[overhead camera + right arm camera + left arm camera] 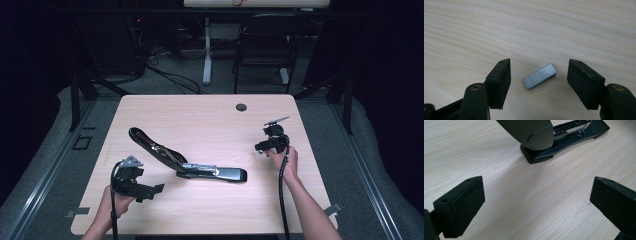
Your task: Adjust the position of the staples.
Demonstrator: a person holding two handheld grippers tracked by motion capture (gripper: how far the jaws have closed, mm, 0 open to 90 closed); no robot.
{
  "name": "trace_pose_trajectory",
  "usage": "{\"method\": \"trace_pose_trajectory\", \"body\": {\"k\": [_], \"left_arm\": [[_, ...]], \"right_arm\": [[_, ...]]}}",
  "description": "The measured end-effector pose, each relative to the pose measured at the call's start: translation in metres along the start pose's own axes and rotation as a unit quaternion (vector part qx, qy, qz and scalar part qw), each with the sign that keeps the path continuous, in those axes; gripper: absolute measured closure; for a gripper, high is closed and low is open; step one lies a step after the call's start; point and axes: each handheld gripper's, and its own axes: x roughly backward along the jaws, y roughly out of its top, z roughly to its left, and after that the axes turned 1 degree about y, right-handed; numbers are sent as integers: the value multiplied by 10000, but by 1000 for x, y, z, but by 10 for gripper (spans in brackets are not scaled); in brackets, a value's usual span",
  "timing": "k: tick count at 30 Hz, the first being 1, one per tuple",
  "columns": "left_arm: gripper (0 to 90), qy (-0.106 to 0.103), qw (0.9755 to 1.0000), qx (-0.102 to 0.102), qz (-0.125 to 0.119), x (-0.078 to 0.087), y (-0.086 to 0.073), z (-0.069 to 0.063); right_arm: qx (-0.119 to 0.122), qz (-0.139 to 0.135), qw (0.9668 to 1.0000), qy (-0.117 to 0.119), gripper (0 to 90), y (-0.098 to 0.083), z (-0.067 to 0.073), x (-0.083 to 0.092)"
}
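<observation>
Here, the scene is set out line by line.

Stapler (190,167): a black stapler is laid on the wooden table (210,115), swung fully open, with its top arm stretched toward the far left and its base toward the right; the metal staple channel is exposed between them.

Staple strip (539,76): a short silver block of staples is seen flat on the table at the right, well apart from the stapler, lying between the right jaws and touched by neither.

Right gripper (539,83): it is held released, jaws spread to either side of the strip, low over the wood.

Left gripper (150,191): it is held released and empty at the near left, jaws wide, aimed at the end of the stapler just beyond them.

Likely step: judged as picking up the strip for loading into the open channel.

Risk, grasp: the strip lies askew to the pads, so it could be twisted, tipped or squirted out as the jaws close.

Risk, strip: too hard a pinch could break it.

Risk, stapler: if left unsteadied, it could be pushed away during loading.
</observation>
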Motion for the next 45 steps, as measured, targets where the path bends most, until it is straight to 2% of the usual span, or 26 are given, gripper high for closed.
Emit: {"method": "trace_pose_trajectory", "body": {"k": [3,4,7,9,15,19,24,32,35,38,39,41,43,44,45], "left_arm": [[0,15,10000,22,1,1,-1,0],[0,18,10000,31,-2,1,-2,0],[0,32,10000,41,1,2,-2,1],[0,28,10000,52,11,3,-3,1],[0,32,10000,24,16,3,-3,1],[0,30,10000,18,18,3,-3,1],[0,16,10000,40,18,4,-3,2],[0,0,10000,47,-18,4,-4,2],[0,-12,10000,48,-20,5,-4,3],[0,-18,10000,37,-6,5,-4,3],[0,-20,10000,38,-6,5,-4,2],[0,-22,10000,21,-3,5,-4,2],[0,-32,10000,27,13,5,-4,2],[0,-35,10000,28,15,5,-4,2],[0,-34,10000,27,15,5,-4,2]], "right_arm": [[11,53,10000,-31,356,1,1,-3],[-29,-11,10000,-27,356,0,1,-4],[8,128,9999,-90,371,2,1,-5],[-15,129,9998,-127,371,2,1,-6],[43,90,9999,30,336,2,-1,-7],[215,109,9996,144,300,3,-5,-5],[273,65,9989,365,299,4,-9,-5],[427,215,9977,484,295,4,-12,-5],[442,246,9976,470,293,4,-11,-7],[575,333,9968,435,311,3,-11,-7],[522,270,9974,417,315,3,-10,-8],[619,330,9968,396,321,3,-10,-8],[637,335,9968,343,329,2,-9,-9],[579,225,9974,374,329,2,-8,-11],[627,275,9970,359,332,2,-8,-10]]}}
